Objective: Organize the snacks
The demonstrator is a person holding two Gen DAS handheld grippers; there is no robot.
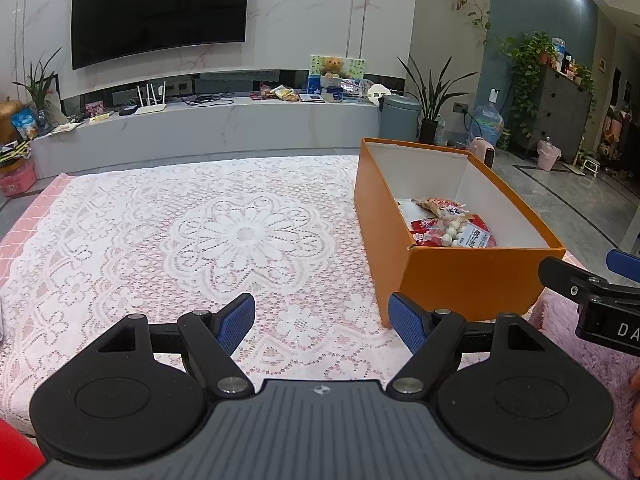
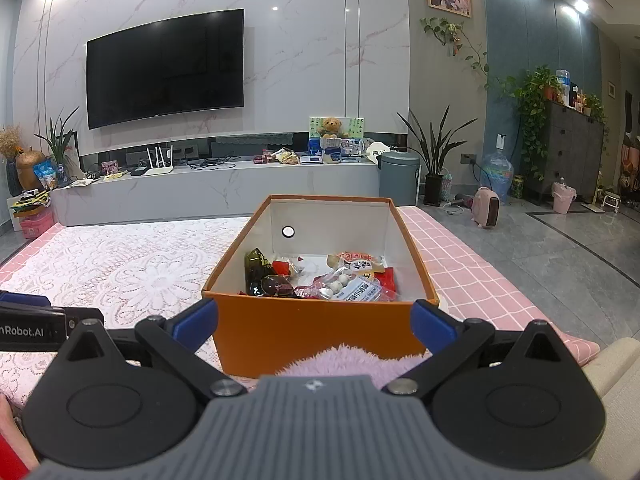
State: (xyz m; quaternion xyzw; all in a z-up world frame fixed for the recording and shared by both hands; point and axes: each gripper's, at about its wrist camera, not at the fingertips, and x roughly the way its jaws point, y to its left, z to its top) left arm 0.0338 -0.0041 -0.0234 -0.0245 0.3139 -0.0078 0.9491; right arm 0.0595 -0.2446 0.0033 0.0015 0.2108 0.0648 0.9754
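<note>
Snacks [image 2: 320, 280] in crinkly wrappers fill the orange cardboard box [image 2: 316, 332] at 12 o'clock; left gripper [image 1: 322, 320] and right gripper [image 2: 316, 320] gape, released.

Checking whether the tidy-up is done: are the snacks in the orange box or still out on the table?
In the box. The snack packets lie inside the open orange box; the lace tablecloth around it shows none.

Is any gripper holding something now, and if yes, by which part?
Nothing is held. The left gripper and the right gripper are both open and empty; the snacks lie inside the orange box.
</note>
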